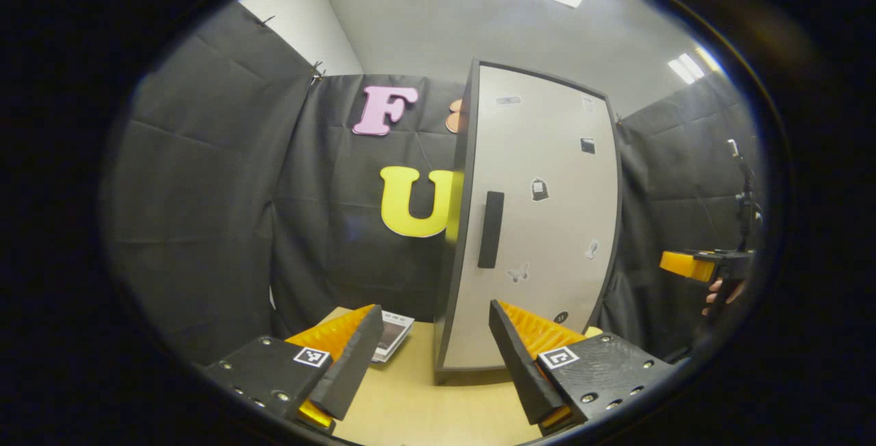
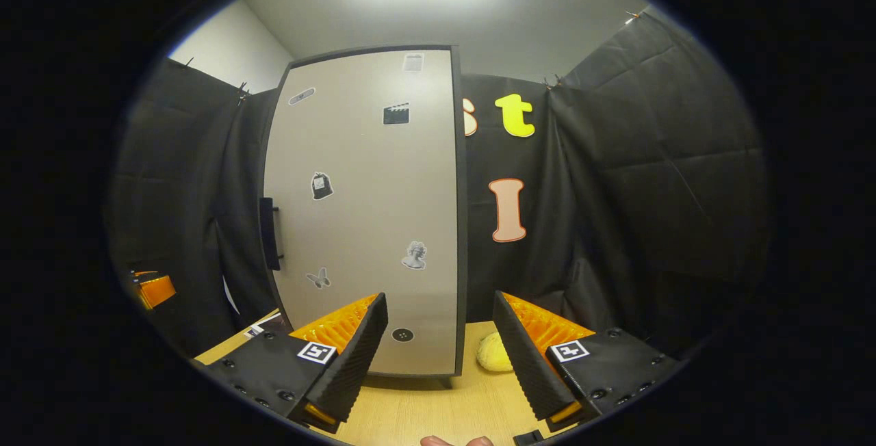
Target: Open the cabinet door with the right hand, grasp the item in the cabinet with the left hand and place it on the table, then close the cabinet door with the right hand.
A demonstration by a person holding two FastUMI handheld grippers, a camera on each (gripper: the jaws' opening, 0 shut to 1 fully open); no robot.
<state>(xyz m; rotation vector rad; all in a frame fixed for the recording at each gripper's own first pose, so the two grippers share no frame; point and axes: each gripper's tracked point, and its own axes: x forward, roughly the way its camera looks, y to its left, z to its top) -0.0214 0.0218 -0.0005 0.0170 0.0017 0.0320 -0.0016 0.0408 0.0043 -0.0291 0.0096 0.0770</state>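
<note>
Right now I see the cabinet door (image 2: 369, 213) closed on the table (image 2: 424, 412); my left gripper (image 1: 438, 357) and right gripper (image 2: 438, 350) both hang spread, empty.

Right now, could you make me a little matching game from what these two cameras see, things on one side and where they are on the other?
Things:
1. Black bar handle
2. Pale yellow round lump
3. Small printed booklet
4. Butterfly sticker

Places:
A. Lying on the wooden table left of the tall grey cabinet
B. Stuck low on the door
C. Upright at the door's edge
D. On the table right of the cabinet

Pairs: 1-C, 2-D, 3-A, 4-B
</note>
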